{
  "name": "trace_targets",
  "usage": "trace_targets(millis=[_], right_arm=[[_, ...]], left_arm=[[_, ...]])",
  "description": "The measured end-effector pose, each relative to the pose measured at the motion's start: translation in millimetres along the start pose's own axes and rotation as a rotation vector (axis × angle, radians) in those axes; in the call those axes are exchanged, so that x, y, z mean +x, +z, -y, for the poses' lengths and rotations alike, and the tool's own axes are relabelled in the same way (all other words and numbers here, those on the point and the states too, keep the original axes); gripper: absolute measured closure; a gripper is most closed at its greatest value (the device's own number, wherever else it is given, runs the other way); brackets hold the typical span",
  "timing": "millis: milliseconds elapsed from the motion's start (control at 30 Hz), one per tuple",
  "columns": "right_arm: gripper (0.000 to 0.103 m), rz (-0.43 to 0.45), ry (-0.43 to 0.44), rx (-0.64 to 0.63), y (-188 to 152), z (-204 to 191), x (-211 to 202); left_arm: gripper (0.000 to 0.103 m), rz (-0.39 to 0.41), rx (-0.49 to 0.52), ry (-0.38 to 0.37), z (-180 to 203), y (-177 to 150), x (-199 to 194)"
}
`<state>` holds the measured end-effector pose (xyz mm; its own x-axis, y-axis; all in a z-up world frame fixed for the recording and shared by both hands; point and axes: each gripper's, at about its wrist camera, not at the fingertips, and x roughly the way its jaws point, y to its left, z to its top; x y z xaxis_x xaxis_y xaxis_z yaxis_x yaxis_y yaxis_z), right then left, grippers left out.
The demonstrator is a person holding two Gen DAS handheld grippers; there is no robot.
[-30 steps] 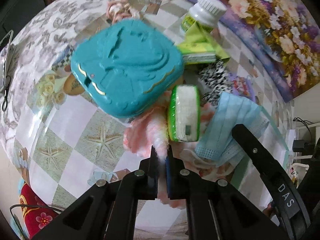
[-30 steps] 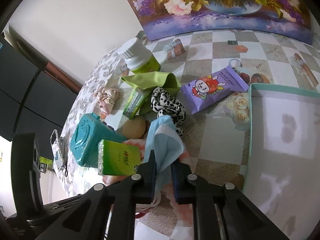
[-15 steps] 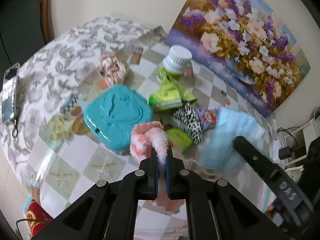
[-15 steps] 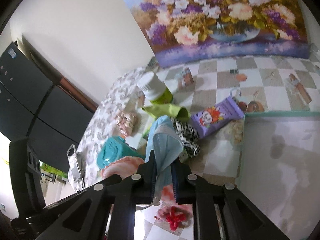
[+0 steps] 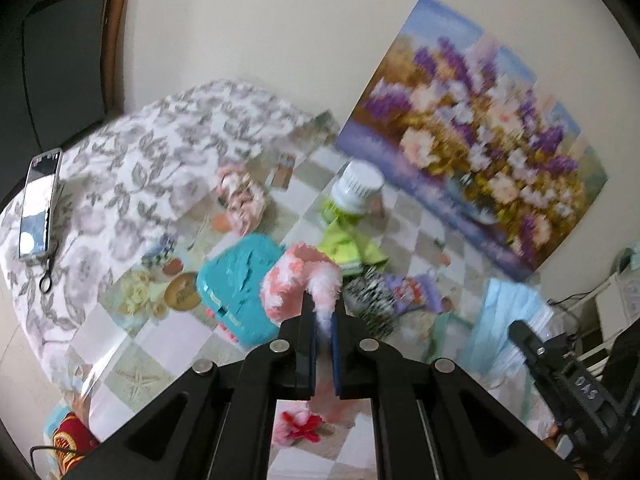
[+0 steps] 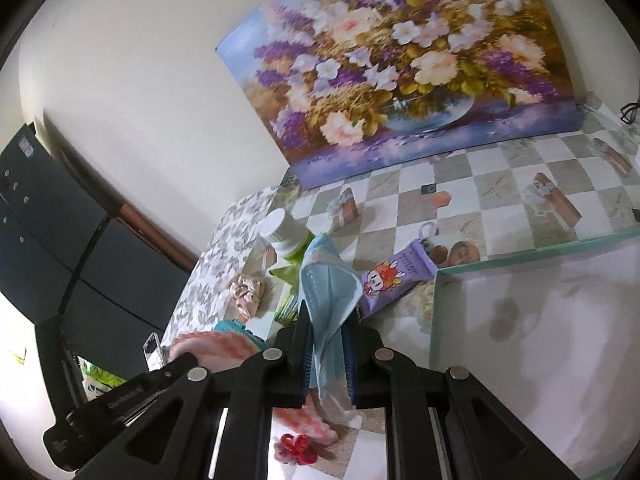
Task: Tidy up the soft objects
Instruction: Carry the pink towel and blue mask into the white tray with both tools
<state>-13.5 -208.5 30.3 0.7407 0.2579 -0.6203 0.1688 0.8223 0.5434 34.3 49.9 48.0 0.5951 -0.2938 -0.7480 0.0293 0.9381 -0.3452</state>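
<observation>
Fluffy sock lifted above the counter
The left hand-held gripper (image 5: 323, 322) pinches a pink-white fluffy sock (image 5: 298, 284) over the teal case (image 5: 236, 284).

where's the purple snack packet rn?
In the right wrist view the purple snack packet lies on the checkered tablecloth, just right of the blue face mask held in the right gripper, by the tray's near corner.

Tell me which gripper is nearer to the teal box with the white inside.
Right. The right gripper, shut on the blue face mask, is beside the teal box; the left gripper, holding the pink fluffy item, is farther left.
</observation>
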Motion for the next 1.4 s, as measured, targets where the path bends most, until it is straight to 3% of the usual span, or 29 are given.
trace_targets(millis=[200, 467, 767, 967, 1133, 1233, 1400], right_arm=[[0.089, 0.045, 0.010, 0.000, 4.6, -0.4, -17.3], [0.089, 0.157, -0.010, -0.004, 14.1, 3.3, -58.6], [0.089, 0.274, -0.201, 0.007, 15.6, 37.8, -116.2], [0.088, 0.311, -0.338, 0.060, 11.5, 76.0, -144.6], [0.088, 0.285, -0.453, 0.137, 4.3, 114.3, -151.6], [0.086, 0.244, -0.466, 0.191, -0.9, 136.8, -143.9], [0.086, 0.104, -0.484, 0.245, -11.9, 165.4, -109.1]], left_arm=[[0.097, 0.087, 0.020, -0.110, 14.1, 4.2, -21.5], [0.097, 0.216, 0.130, -0.301, 56.4, -7.1, -60.9], [0.097, 0.170, 0.331, -0.421, 127.8, -51.2, -64.7], [0.097, 0.094, 0.452, -0.437, 174.1, -83.9, -51.2], [0.097, 0.009, 0.544, -0.404, 197.2, -112.8, -23.9], [0.097, -0.043, 0.593, -0.359, 204.8, -126.4, -4.5], [0.097, -0.156, 0.610, -0.273, 200.6, -138.4, 30.3]])
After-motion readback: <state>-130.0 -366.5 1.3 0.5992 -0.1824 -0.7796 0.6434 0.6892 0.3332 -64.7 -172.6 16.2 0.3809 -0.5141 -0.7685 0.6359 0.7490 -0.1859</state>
